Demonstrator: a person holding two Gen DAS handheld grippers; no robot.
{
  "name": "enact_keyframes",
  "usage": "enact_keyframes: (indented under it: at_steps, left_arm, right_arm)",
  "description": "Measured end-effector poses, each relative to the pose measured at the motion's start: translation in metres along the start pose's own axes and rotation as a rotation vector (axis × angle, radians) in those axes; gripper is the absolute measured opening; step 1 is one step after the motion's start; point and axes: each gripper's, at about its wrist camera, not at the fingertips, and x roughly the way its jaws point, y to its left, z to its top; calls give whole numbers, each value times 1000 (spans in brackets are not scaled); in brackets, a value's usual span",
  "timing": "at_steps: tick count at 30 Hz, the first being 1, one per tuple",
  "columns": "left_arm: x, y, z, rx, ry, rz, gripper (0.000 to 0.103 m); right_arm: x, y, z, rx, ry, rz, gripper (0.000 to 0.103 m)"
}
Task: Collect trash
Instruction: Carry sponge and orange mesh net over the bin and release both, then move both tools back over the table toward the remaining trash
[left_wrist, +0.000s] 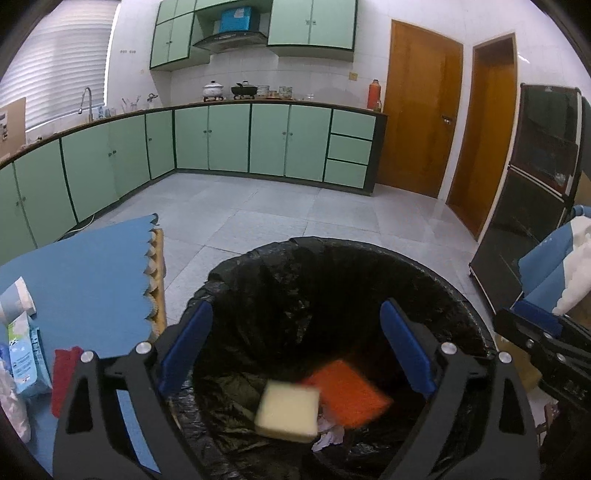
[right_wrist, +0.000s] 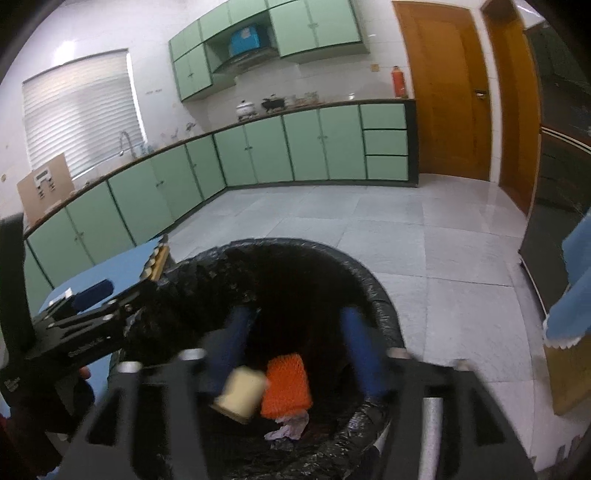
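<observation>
A bin lined with a black bag (left_wrist: 332, 254) stands on the floor right under both grippers. My left gripper (left_wrist: 295, 339) hangs open over its mouth, with nothing between its blue fingers (left_wrist: 184, 343). My right gripper (right_wrist: 295, 339) is also open over the bin (right_wrist: 373, 299), its fingers empty. Below them, inside the bag, a pale yellow sponge (left_wrist: 288, 410) (right_wrist: 240, 397) and an orange sponge (left_wrist: 347, 391) (right_wrist: 286, 384) show blurred and touch neither gripper. Crumpled paper (left_wrist: 328, 435) lies at the bottom.
A table with a blue cover (left_wrist: 74, 277) stands at the left, bearing packets (left_wrist: 26, 362) and a red item (left_wrist: 64, 376). A black cabinet (left_wrist: 535, 184) stands at the right. Green kitchen cupboards (left_wrist: 229, 136), wooden doors (left_wrist: 417, 110) and tiled floor lie beyond.
</observation>
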Motion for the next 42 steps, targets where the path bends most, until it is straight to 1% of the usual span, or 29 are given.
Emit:
enact_keyframes:
  at_steps: [1, 6, 9, 12, 18, 25, 28, 31, 36, 42]
  left_arm:
    - [-2, 2, 3, -5, -3, 4, 90]
    - [-24, 22, 14, -11, -43, 50, 90]
    - [-46, 41, 19, -21, -70, 80, 90]
    - [-65, 58, 19, -28, -84, 113, 90]
    - [-116, 105, 9, -54, -116, 224, 90]
    - [-171, 156, -13, -71, -136, 367, 90]
    - [-191, 175, -26, -84, -132, 423, 90]
    - [-207, 194, -40, -107, -118, 468, 90]
    - [-218, 223, -58, -147, -89, 521, 90]
    - [-215, 249, -67, -179, -54, 530, 90]
  right_arm:
    - [-3, 0, 0, 10, -14, -11, 84]
    - [-16, 10, 8, 14, -51, -20, 92]
    - [-22, 21, 14, 7, -76, -13, 97]
    - [-27, 42, 19, 3, -90, 12, 97]
    - [-25, 92, 18, -35, -77, 91, 97]
    - [-19, 166, 0, -103, -44, 216, 97]
    - [-17, 199, -10, -147, -22, 274, 97]
    - [-17, 229, -21, -198, -19, 318, 97]
    - [-12, 265, -36, -246, 6, 372, 97]
    - [2, 284, -47, -283, 36, 391, 97]
